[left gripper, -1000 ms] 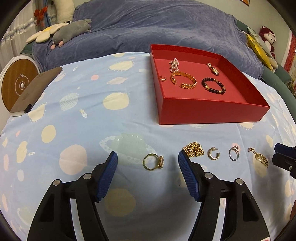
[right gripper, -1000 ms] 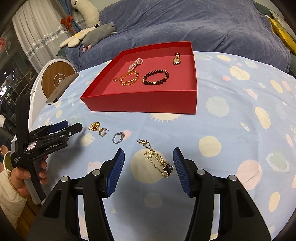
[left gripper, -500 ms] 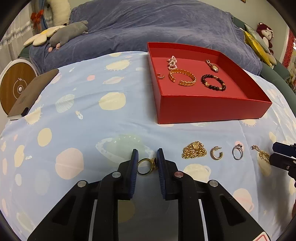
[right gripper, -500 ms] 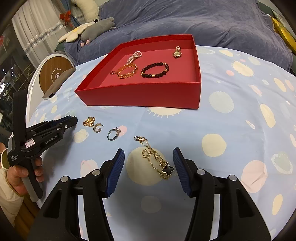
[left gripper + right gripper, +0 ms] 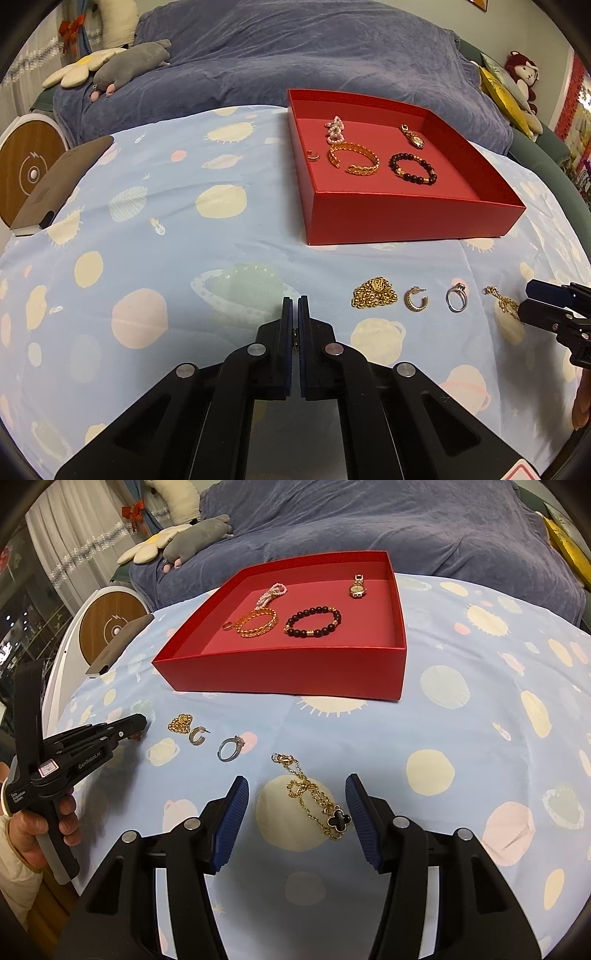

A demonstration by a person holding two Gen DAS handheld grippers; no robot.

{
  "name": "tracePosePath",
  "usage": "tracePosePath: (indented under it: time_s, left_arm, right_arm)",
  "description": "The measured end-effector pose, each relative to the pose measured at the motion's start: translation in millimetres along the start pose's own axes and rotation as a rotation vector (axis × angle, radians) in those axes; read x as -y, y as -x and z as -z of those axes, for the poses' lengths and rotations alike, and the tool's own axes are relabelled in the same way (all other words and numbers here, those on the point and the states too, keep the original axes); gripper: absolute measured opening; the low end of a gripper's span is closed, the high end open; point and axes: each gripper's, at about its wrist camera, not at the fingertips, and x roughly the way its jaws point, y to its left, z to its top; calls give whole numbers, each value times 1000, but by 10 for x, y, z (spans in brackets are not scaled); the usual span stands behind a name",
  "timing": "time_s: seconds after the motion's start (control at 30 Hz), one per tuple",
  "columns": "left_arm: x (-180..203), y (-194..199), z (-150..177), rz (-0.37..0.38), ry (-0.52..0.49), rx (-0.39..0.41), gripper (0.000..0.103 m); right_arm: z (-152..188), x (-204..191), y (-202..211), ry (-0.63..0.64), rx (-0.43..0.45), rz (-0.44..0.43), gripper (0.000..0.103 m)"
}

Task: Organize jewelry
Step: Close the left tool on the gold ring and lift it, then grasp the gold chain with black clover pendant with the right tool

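My left gripper (image 5: 294, 306) is shut on a gold ring (image 5: 295, 334), of which only a sliver shows between the blue pads. It hovers over the cloth, left of a gold chain heap (image 5: 373, 292), a hoop earring (image 5: 415, 298) and a silver ring (image 5: 456, 297). My right gripper (image 5: 297, 794) is open, its pads on either side of a gold necklace with a black clover pendant (image 5: 317, 801). A red tray (image 5: 406, 219) holds a gold bangle (image 5: 354, 158), a dark bead bracelet (image 5: 413, 168), a pearl string (image 5: 334, 128), a small watch (image 5: 413, 136) and a small ring (image 5: 314, 156).
The round table has a light blue planet-print cloth (image 5: 166, 206). A brown flat case (image 5: 55, 184) lies at its left edge beside a round wooden-faced device (image 5: 26, 170). A blue-covered sofa (image 5: 295, 51) with plush toys stands behind.
My left gripper closed from wide open onto the gold ring and lifted it off the cloth. My right gripper stayed open over the necklace, shifting slightly.
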Motion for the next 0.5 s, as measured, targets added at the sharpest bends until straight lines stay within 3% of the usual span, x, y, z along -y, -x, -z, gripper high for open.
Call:
tracePosePath:
  time_s: [0.2, 0.5]
  left_arm:
    - [-17, 130, 1, 23, 5, 22, 1]
    - [-270, 469, -136, 45, 89, 99, 1]
  right_arm:
    - [-1, -25, 11, 8, 1, -2, 53]
    - [6, -69, -28, 22, -7, 6, 53]
